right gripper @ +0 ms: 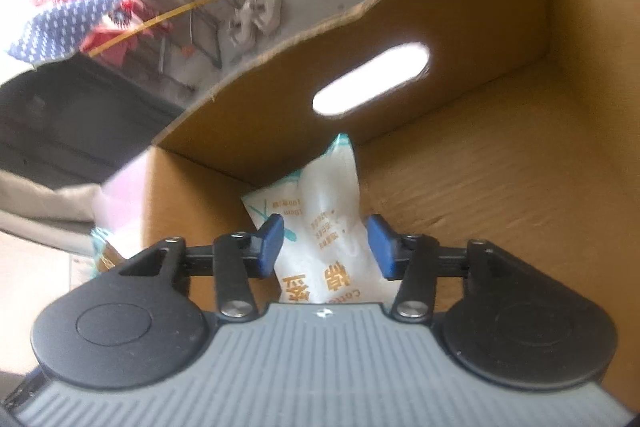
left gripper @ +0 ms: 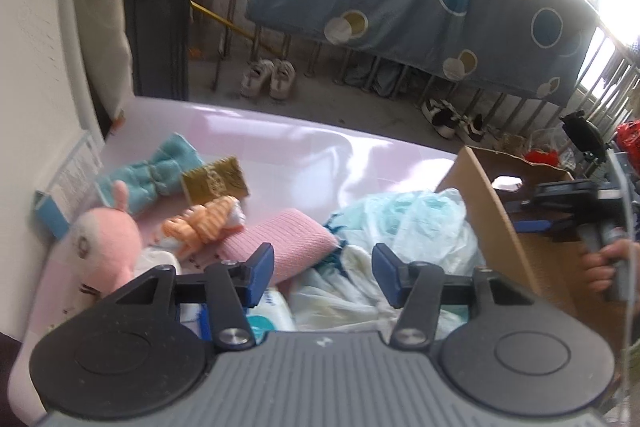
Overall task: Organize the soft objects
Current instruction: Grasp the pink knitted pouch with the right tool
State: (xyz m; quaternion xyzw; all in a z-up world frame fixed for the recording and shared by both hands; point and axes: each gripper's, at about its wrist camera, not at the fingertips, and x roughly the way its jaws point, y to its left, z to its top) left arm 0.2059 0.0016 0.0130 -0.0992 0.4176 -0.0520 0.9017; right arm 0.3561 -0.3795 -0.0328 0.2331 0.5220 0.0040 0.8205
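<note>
A pink bench (left gripper: 280, 155) carries the pile that is to be sorted, and a cardboard box (right gripper: 500, 167) with an oval handle cut-out stands at its right edge as the place of collection. The step in hand is judged to be a drop-off by one side and a reach for the next item by the other.

Inside the box, a white packet with orange print (right gripper: 320, 219) lies in the near left corner, leaning against the wall below the cut-out. The right tool (right gripper: 325, 245) is held over it with its blue pads apart; the packet is seen between them, but no pad can be seen pressing on it, so it is taken as let go. Nothing else can be seen on the box floor.

On the bench, a crumpled pale plastic bag (left gripper: 416, 227) lies against the box's outer wall, with a pink knitted cloth (left gripper: 280, 243) beside it. Further left are found a pink plush toy (left gripper: 104, 247), a teal bow-shaped cloth (left gripper: 156, 171), a small orange striped toy (left gripper: 208, 223) and a gold packet (left gripper: 216, 179).

The left tool (left gripper: 322, 275) hovers above the seam between knitted cloth and bag, its pads apart and empty. Most of the pile is yet to be moved.

Next, the left tool would need to be lowered onto one soft item, probably the cloth or the bag, and closed on a fold thick enough not to slip. The right tool would need to be lifted clear of the box rim first.
</note>
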